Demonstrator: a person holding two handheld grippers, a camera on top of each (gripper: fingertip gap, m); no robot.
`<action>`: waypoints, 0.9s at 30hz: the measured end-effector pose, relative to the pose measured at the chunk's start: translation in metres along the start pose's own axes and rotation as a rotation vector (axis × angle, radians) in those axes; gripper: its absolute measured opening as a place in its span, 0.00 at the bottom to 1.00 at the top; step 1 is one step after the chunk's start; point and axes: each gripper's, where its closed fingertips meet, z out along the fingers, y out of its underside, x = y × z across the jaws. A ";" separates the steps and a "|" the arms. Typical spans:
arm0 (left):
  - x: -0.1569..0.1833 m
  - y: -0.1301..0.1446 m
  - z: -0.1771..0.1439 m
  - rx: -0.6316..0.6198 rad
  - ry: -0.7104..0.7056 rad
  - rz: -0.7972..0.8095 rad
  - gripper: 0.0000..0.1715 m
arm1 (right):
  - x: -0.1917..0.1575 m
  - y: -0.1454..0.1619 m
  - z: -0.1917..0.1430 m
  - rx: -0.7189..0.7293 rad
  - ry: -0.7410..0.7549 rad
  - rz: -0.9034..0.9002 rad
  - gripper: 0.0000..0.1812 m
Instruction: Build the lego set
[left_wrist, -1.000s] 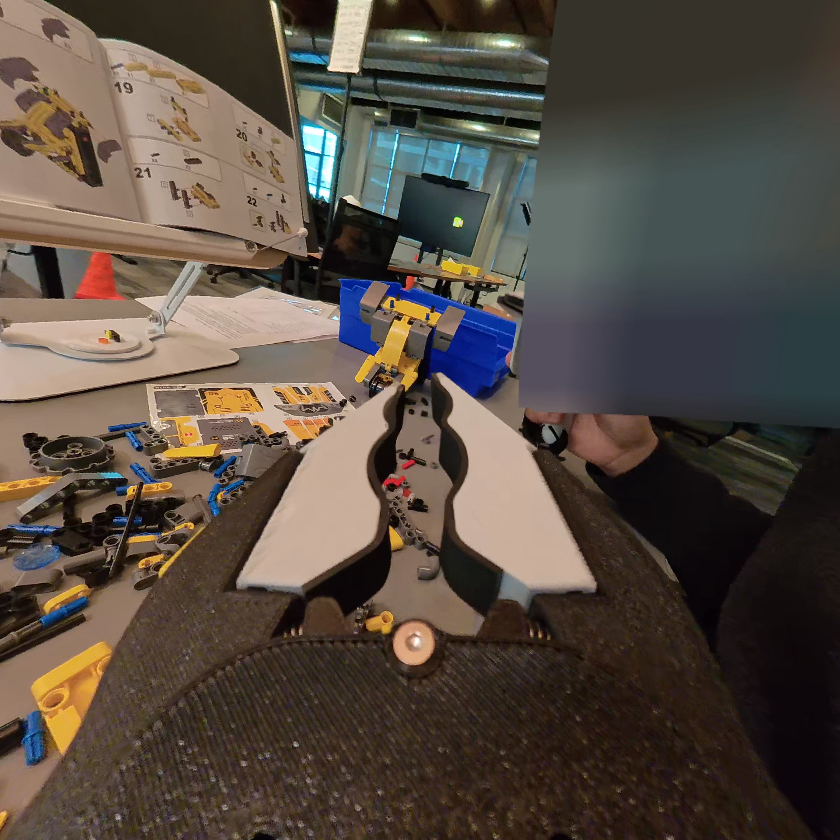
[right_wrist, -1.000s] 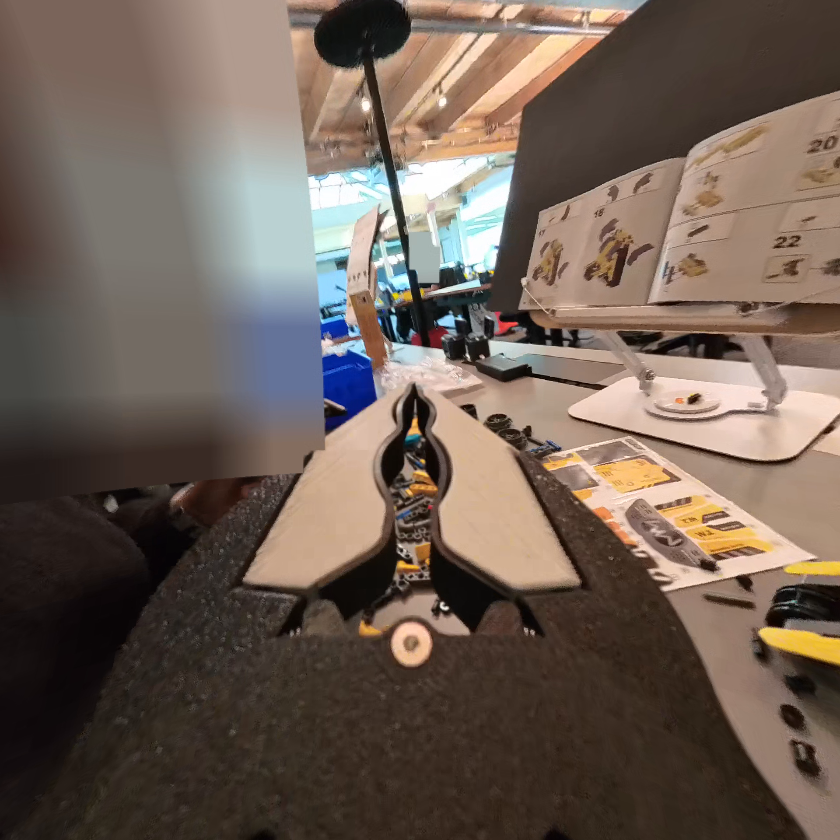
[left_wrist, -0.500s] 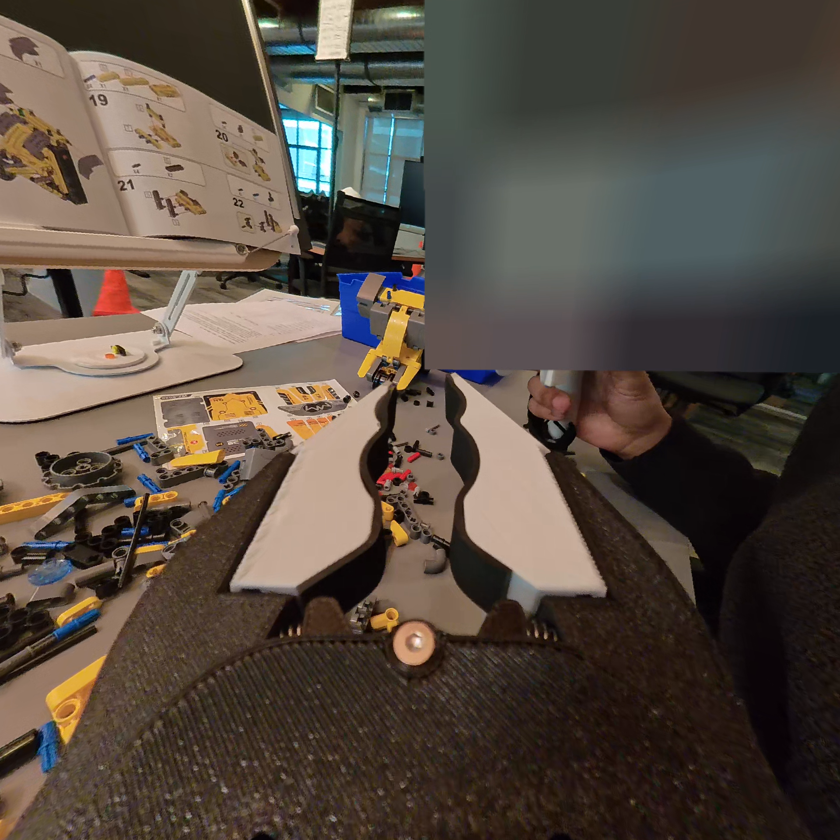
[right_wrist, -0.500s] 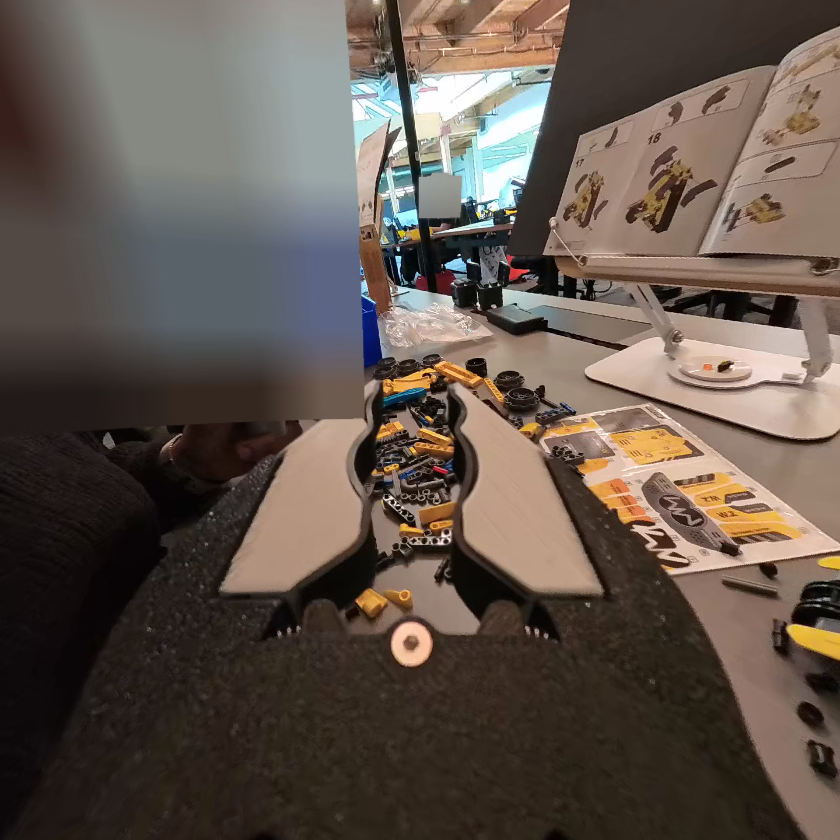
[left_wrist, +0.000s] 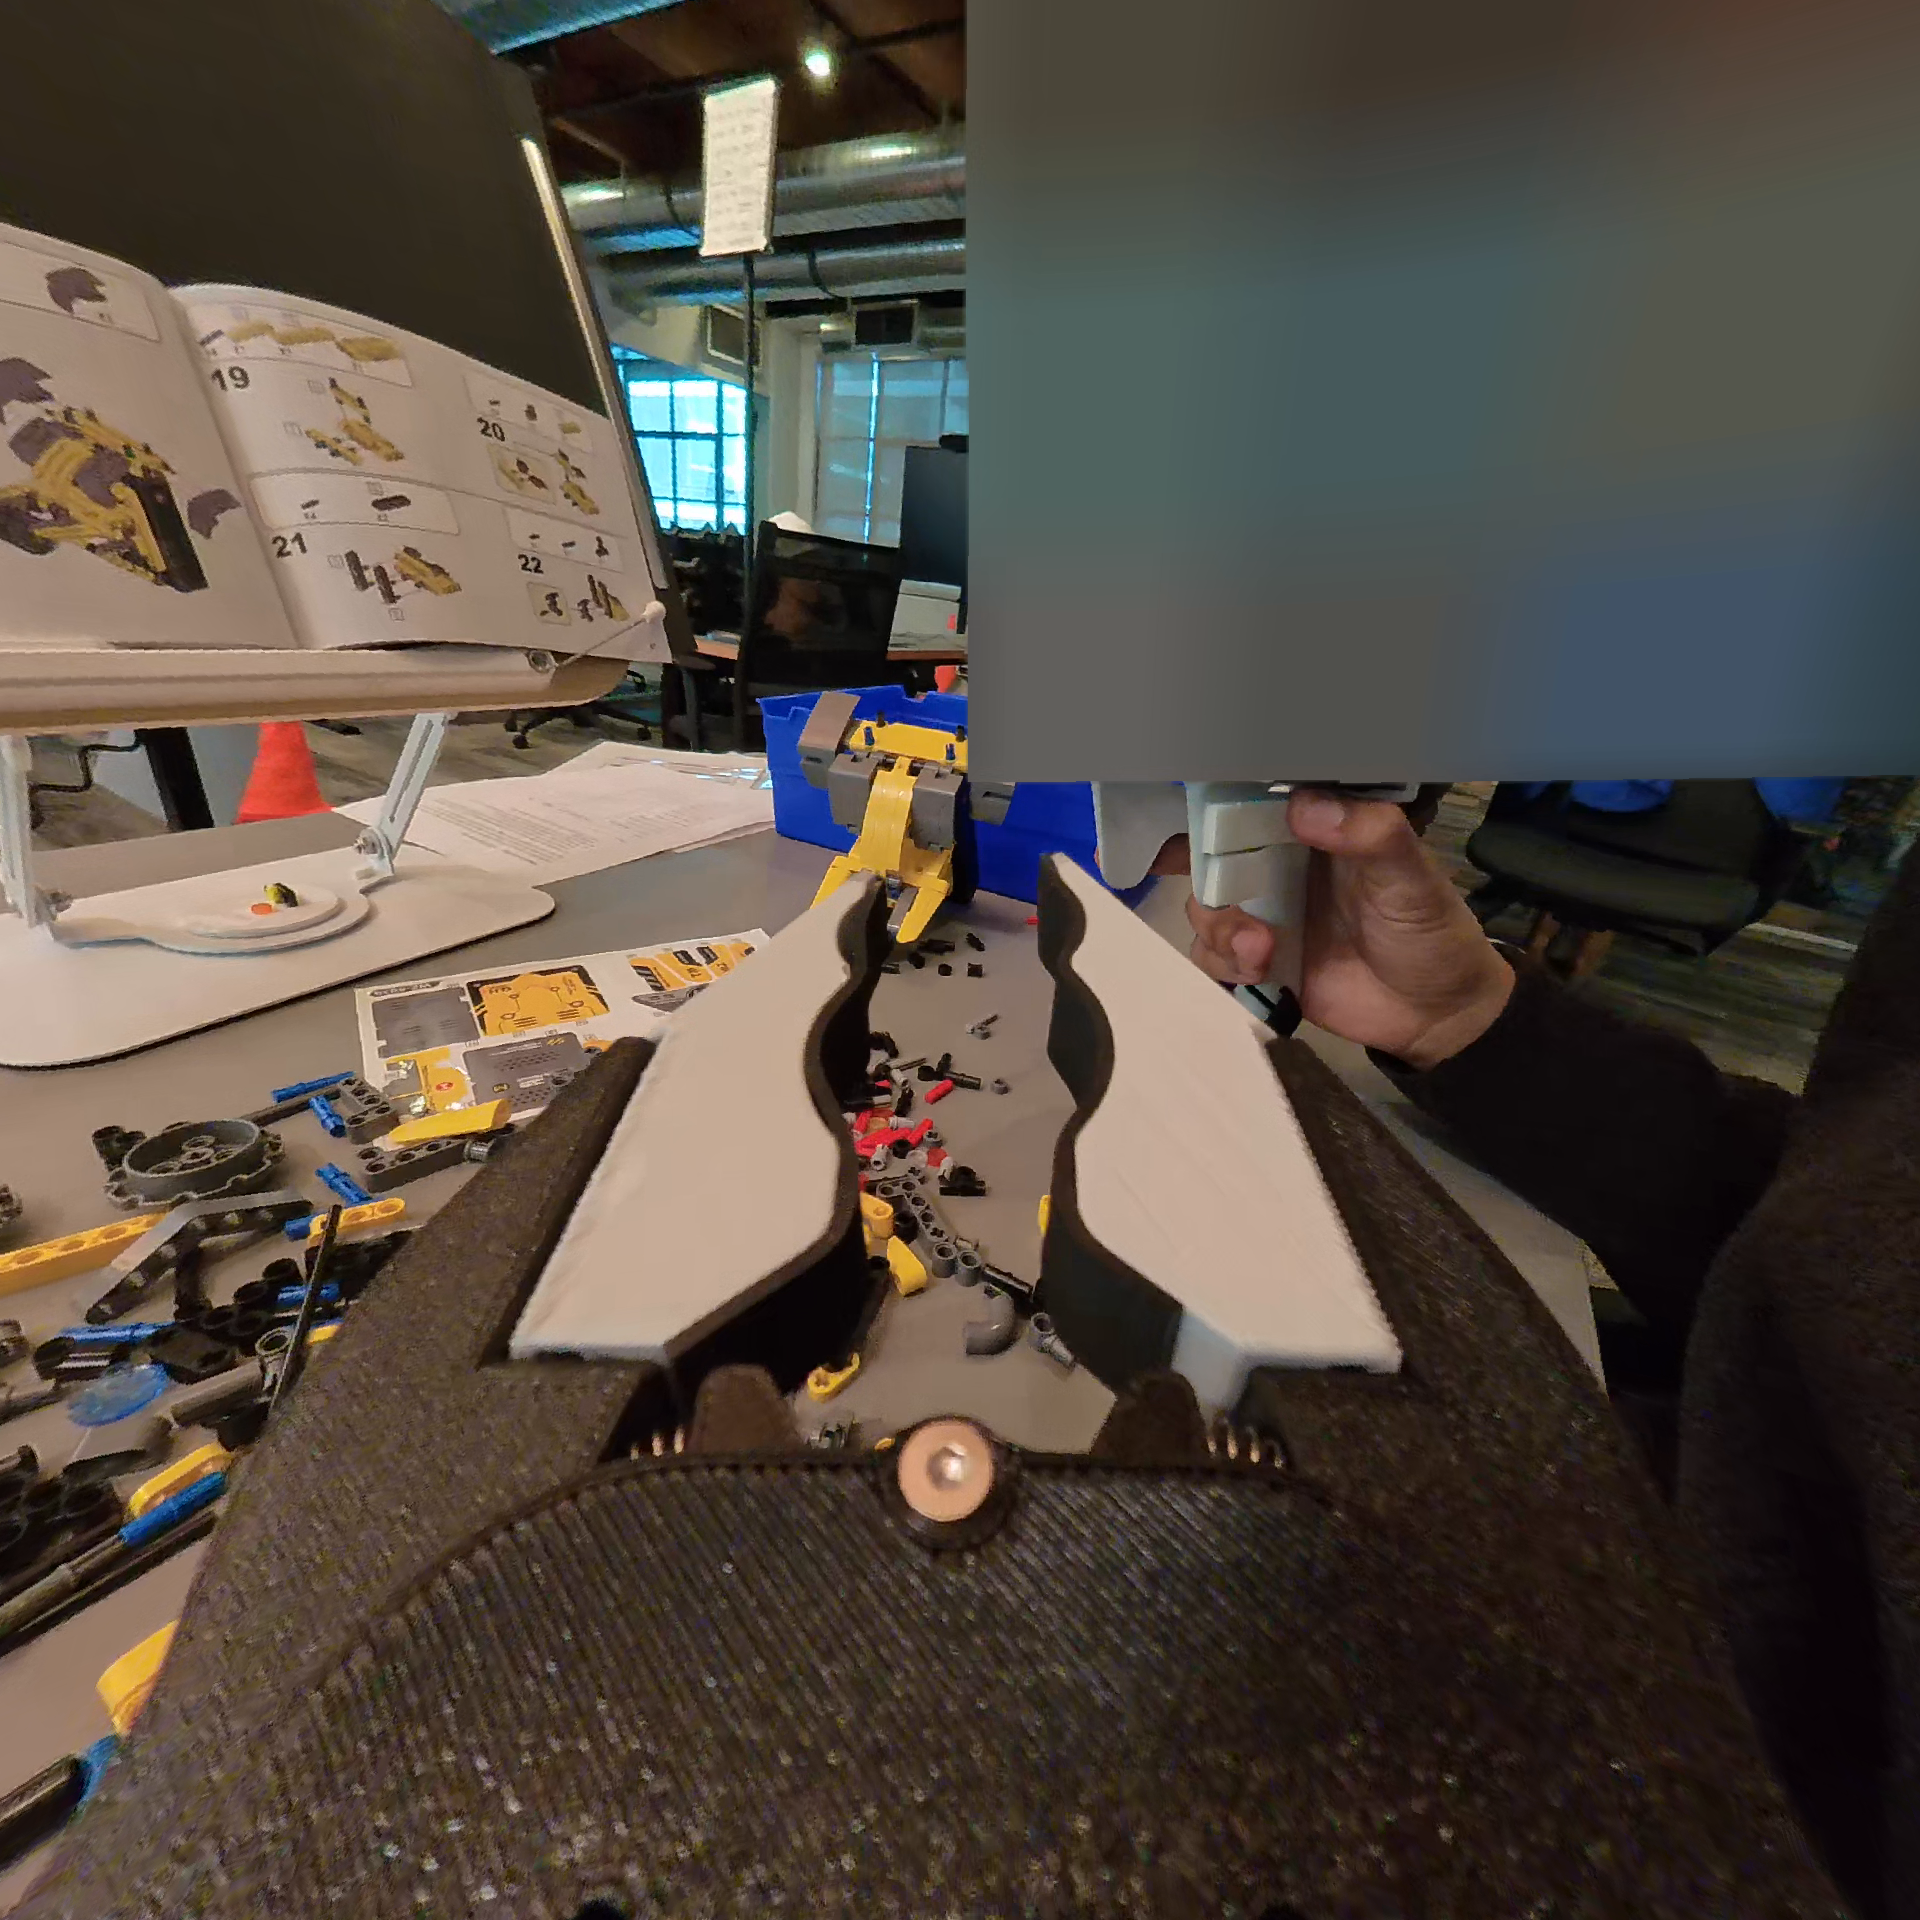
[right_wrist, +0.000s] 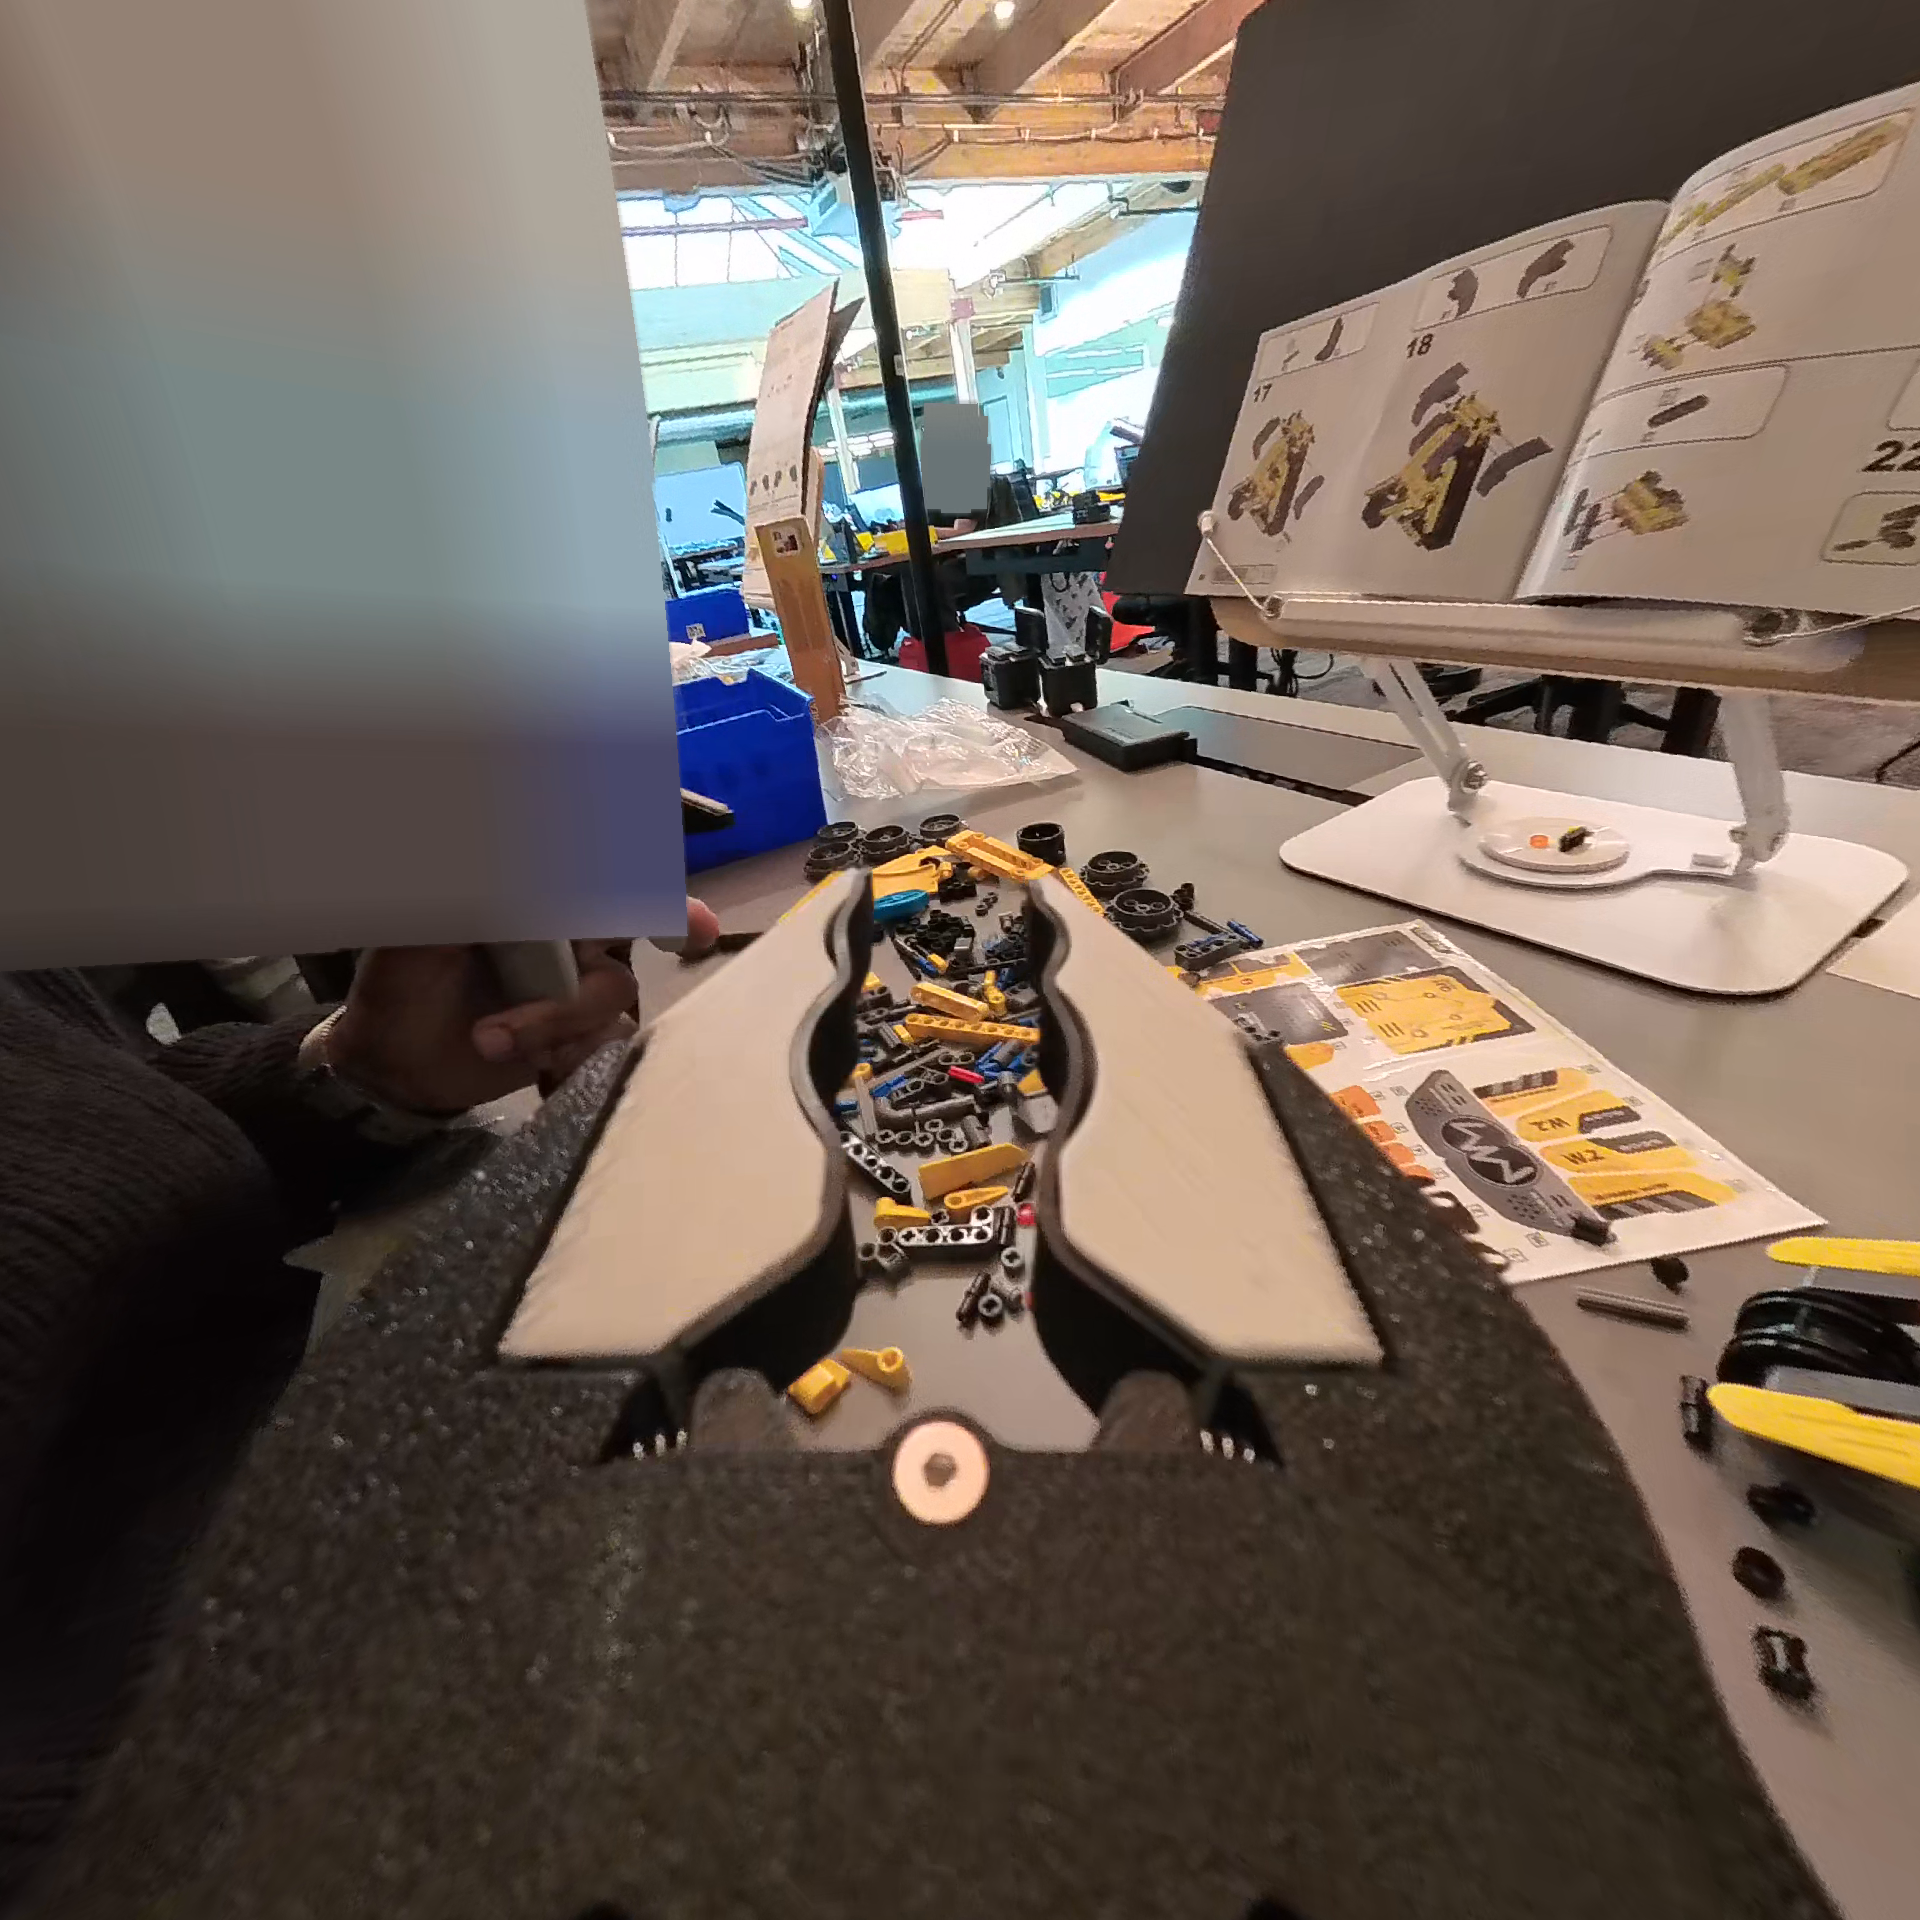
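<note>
A grey table (left_wrist: 644, 914) carries everything, and the largest thing on it is a white book stand (left_wrist: 260, 914) at the far left in the left wrist view, holding an open instruction booklet (left_wrist: 312, 478); the same stand (right_wrist: 1600, 883) sits at the far right in the right wrist view. A blue bin (left_wrist: 1029, 842) stands at the far side, with a partly built yellow and grey model (left_wrist: 894, 810) just in front of it. A sticker sheet (left_wrist: 540, 1018) lies flat between the stand and the loose parts. The left gripper (left_wrist: 961, 904) hangs above the table with its jaws spread apart and nothing between them; under the gap lies a scatter of small red, grey and yellow pieces (left_wrist: 914, 1164), and its tips are near the model. The right gripper (right_wrist: 945, 894) is likewise parted and empty, held over a heap of black, yellow and blue pieces (right_wrist: 956, 1081). A hand (left_wrist: 1382, 935) grips a pale handle at the right of the left wrist view. Black rings (right_wrist: 1127, 883) lie beyond the heap.
</note>
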 end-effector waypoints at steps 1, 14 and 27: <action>0.000 0.000 0.000 0.001 0.002 -0.004 0.16 | 0.000 0.001 0.000 -0.006 0.004 -0.006 0.16; 0.000 0.000 0.000 0.000 0.005 -0.010 0.18 | 0.002 0.003 0.001 -0.014 0.015 -0.005 0.16; 0.000 0.001 0.000 -0.002 0.009 -0.018 0.18 | 0.002 0.005 0.002 -0.031 0.024 -0.013 0.16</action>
